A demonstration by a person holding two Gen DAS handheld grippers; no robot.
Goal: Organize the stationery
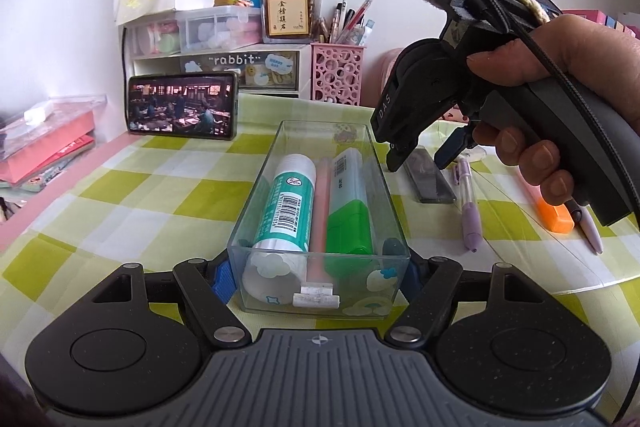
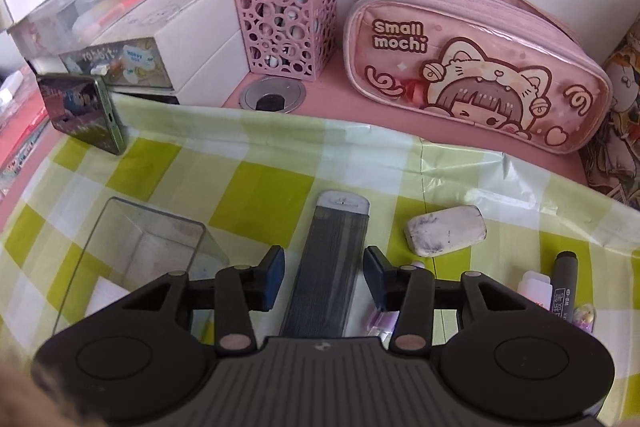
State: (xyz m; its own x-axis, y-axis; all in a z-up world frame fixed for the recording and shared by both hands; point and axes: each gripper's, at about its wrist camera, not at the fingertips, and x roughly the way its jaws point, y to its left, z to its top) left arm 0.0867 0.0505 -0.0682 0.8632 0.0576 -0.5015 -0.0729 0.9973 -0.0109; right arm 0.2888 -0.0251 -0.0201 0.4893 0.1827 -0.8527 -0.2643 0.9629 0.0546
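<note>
The left gripper [image 1: 318, 277] is clamped on the near end of a clear box [image 1: 394, 223], its blue pads pressed against both side walls. The box rests on the counter [image 1: 132, 199], which wears a green-and-white checked cloth. Inside lie three things lengthwise, side by side: a teal-labelled glue stick [image 1: 286, 209] with a barcode, a thin pink pen [image 1: 320, 203], and a green highlighter [image 1: 350, 203]. Cloud stickers dot the box's near wall.

To its right, the right gripper [image 2: 325, 277] points steeply down with its jaws apart over a flat dark lead case [image 2: 330, 267]; the case lies between the pads, which do not touch it. The case is long, smoky grey, with a pale cap at its far end. A hand [image 1: 560, 99] grips the handle.

Just beyond lies a smudged white eraser [image 2: 446, 231]; a grey marker [image 2: 562, 283], a purple pen [image 1: 469, 211] and an orange highlighter [image 1: 556, 217] lie nearby. Farther back stand a pink pen cup [image 2: 284, 27], a pink pencil case [image 2: 480, 67] and a propped phone [image 1: 182, 107].
</note>
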